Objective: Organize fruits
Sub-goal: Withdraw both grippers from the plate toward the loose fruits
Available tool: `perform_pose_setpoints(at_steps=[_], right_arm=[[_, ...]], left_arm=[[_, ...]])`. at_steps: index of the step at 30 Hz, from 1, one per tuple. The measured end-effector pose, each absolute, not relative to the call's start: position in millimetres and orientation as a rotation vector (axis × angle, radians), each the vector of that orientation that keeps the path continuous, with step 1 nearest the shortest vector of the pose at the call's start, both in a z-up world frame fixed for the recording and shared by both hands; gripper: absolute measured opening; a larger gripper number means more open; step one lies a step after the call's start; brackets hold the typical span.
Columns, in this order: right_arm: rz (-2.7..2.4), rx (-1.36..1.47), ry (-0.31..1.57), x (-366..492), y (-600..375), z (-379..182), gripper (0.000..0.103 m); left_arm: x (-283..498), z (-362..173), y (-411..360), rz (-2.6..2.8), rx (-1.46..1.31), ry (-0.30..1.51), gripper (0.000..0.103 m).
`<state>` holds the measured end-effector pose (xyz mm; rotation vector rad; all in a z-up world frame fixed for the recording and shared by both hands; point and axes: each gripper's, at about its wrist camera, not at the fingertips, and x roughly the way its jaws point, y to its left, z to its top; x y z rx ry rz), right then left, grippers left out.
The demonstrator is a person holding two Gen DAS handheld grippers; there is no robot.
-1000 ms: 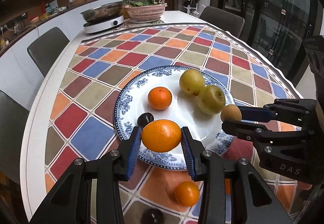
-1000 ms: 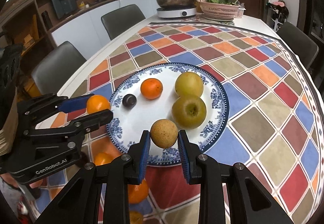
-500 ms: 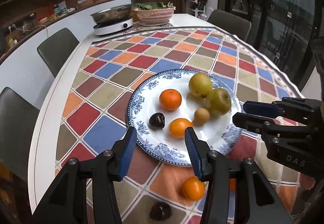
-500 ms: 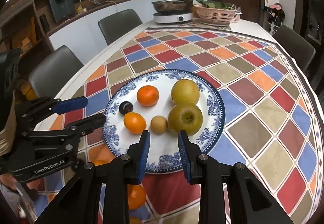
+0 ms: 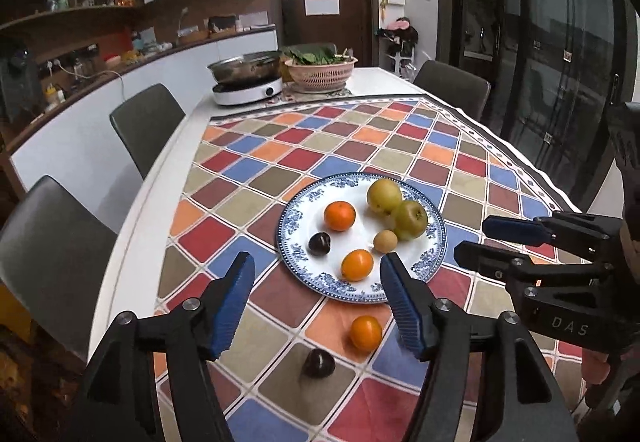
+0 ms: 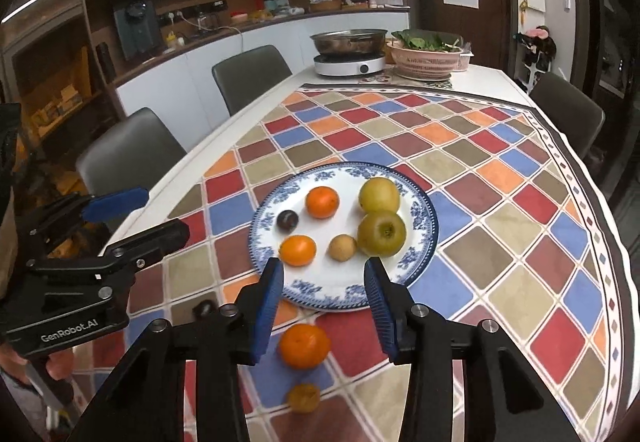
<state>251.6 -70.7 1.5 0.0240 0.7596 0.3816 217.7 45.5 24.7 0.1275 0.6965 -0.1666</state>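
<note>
- Left claw [image 5: 318, 292]: one second back it was clamped on an orange at the near rim of the plate. Now the jaws have just been opening and stand wide, nothing between the pads. That orange [image 5: 357, 264] sits on the blue-and-white plate [image 5: 434, 242], just ahead of the claw tips.
- Right claw [image 6: 324, 292]: one second back it held a small tan fruit over the plate edge. Jaws have just been opening; now parted, moderately wide, empty. The small tan fruit [image 6: 342, 247] rests on the plate ahead of the claw, just beside the green apple [image 6: 381, 233].
- Both claws have pulled back and up from the plate; more of the worktop [image 5: 400, 146] shows in each view than before.
- Plate now carries six pieces: two oranges, a dark plum [image 5: 319, 243], the tan fruit and two yellow-green apples, which touch each other.
- Off the plate, on the chequered cloth below the left claw: one orange [image 5: 366, 332] and a second dark plum [image 5: 318, 363], near each other. The right wrist view shows another small orange fruit [image 6: 303, 397] lower down, blurred.
- Judgement: two placements done at once; the task is partway. The loose pieces under the claws look like the next pickups, both within easy reach.
- Risk: round fruit near the plate centre may roll when another piece is set down.
</note>
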Motion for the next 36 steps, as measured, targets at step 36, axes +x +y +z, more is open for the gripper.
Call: perform_pose_setpoints(at_steps=[36], right_arm=[[0.225,0.062,0.947,198,-52,-57,0.050]], left_arm=[[182,-45,72,-0.224,0.211,0.863,0.077]])
